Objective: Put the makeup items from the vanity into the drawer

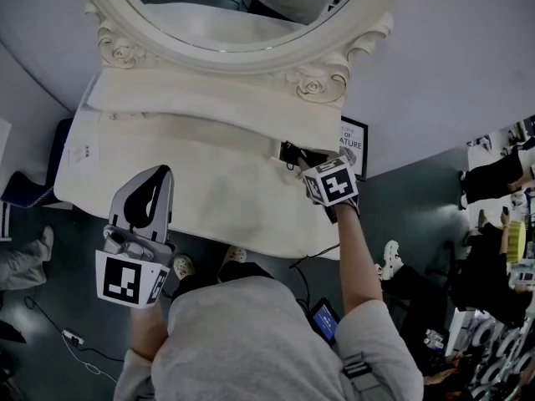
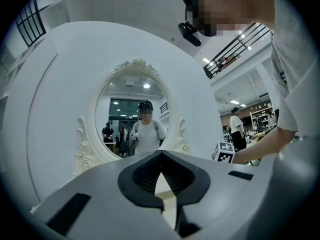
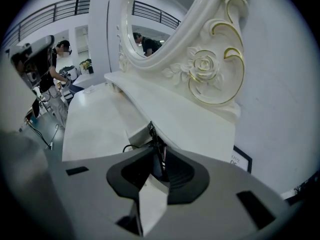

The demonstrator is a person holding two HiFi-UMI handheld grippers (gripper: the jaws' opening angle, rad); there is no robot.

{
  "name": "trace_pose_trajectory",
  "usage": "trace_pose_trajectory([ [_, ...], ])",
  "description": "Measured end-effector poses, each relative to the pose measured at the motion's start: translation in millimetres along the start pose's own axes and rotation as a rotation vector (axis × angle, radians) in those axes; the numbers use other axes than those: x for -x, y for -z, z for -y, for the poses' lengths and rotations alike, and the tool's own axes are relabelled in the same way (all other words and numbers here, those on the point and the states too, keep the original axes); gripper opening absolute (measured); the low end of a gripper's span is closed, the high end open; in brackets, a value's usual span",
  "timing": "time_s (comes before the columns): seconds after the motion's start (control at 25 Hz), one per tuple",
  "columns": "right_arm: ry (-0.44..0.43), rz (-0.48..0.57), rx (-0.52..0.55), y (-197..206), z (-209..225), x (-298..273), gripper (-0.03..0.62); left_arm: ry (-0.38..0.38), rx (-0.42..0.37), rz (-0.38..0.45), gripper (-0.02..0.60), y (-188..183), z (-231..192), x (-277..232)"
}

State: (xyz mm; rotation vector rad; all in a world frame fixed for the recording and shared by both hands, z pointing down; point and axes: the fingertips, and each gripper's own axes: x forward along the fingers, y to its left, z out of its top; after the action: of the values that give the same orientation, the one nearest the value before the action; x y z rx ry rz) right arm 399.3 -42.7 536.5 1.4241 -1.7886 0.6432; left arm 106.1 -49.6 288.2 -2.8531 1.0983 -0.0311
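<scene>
The vanity (image 1: 209, 182) is finished cream white; gold-edged roses are shown on the mirror frame (image 3: 205, 66) ahead of the grey, black-padded right gripper (image 3: 155, 153), where a slim black item (image 3: 152, 131) is pinched.

Smooth cream vanity (image 1: 209, 195) carrying a soft satin sheen, the carved mirror frame (image 3: 205, 66) glossier with thin gold-painted lines, the glass (image 1: 242, 7) bright and reflective, and the left gripper (image 2: 161, 156) showing matt grey plastic around black ribbed pads (image 2: 142, 176), near a grey cloth sweatshirt (image 1: 242, 332).

Mirror (image 1: 242, 7) behind the vanity top (image 1: 209, 182); drawer (image 3: 136, 135) at its right end, item (image 3: 156, 145) seemingly partly inside.
</scene>
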Motion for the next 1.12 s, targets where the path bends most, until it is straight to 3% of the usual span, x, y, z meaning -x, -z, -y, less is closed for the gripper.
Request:
trace_pose_trajectory([
  [0.16, 0.027, 0.1, -0.044, -7.9, 1.6, 17.4, 0.057, 0.008, -0.003, 0.004, 0.014, -1.6, 2.0, -2.3],
  [0.52, -0.022, 0.322, -0.18, -30.4, -26.2, 53.3, 0.025, 0.021, -0.008, 0.024, 0.014, -7.6, -1.3, -0.7],
  [1.12, 0.032, 0.575, -0.185, -70.3, -97.2, 112.9, 0.025, 0.085, -0.001, 0.062, 0.014, -18.9, -18.1, 22.3],
])
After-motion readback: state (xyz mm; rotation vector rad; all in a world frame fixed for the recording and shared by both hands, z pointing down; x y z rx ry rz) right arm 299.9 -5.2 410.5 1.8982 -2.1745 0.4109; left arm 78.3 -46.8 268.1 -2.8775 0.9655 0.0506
